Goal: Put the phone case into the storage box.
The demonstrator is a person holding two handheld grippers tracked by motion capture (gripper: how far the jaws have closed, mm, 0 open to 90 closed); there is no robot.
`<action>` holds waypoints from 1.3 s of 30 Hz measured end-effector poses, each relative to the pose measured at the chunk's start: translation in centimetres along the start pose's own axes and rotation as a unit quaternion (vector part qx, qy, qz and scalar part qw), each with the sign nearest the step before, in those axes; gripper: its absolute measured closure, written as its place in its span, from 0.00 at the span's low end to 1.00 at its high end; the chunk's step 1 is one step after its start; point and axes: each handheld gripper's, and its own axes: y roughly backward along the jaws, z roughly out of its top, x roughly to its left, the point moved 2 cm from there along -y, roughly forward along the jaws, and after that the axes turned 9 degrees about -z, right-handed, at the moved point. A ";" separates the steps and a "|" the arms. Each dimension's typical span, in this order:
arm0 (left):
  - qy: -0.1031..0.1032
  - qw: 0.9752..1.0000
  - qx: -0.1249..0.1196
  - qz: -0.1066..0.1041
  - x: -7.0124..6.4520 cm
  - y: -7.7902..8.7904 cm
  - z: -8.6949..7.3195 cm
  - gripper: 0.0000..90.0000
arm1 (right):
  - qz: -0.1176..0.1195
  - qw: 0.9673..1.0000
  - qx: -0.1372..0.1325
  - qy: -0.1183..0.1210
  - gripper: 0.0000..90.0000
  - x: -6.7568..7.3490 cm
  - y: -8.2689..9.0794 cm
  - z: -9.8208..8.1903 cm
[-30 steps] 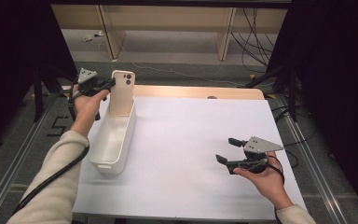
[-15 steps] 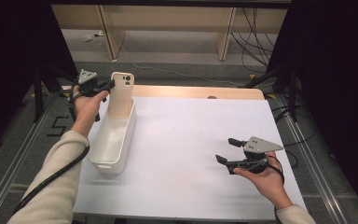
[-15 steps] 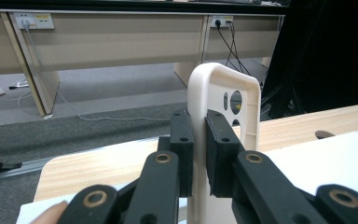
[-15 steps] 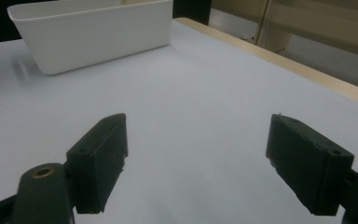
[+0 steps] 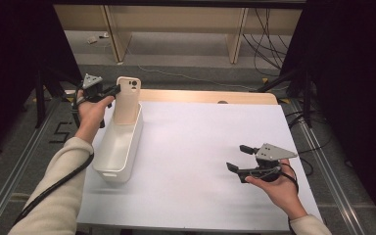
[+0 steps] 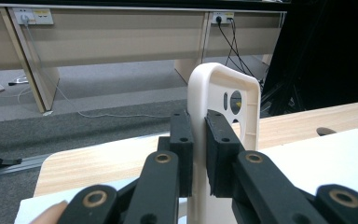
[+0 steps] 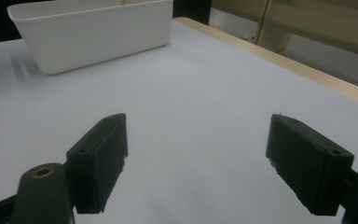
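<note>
Phone case held upright over the bin's far end

At upper left of the high view, the left gripper [image 5: 111,91] clamps the cream phone case [image 5: 127,100], long axis vertical, directly above the white bin [image 5: 108,164]. Compared with a second ago, it hasn't visibly shifted. The right gripper [image 5: 241,159] rests lower right, jaws spread, holding nothing.

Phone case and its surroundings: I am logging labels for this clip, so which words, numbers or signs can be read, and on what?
"5": a pale mark on the floor left of the table; it looks like this digit, but I am not certain.
Yellow label on the wall socket plate: too small to read.
Phone case: no print or brand visible.
White bin: no print visible.
</note>
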 end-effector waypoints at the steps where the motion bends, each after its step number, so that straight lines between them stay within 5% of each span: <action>1: 0.000 1.000 0.000 0.000 0.0 0.0 0.0 0.91 | 0.000 1.000 0.000 0.000 0.24 0.0 0.0 0.0; 39: 0.006 1.000 0.013 -0.001 0.3 -0.1 -0.7 0.91 | 0.003 1.000 0.003 0.000 0.24 0.2 -0.2 -0.1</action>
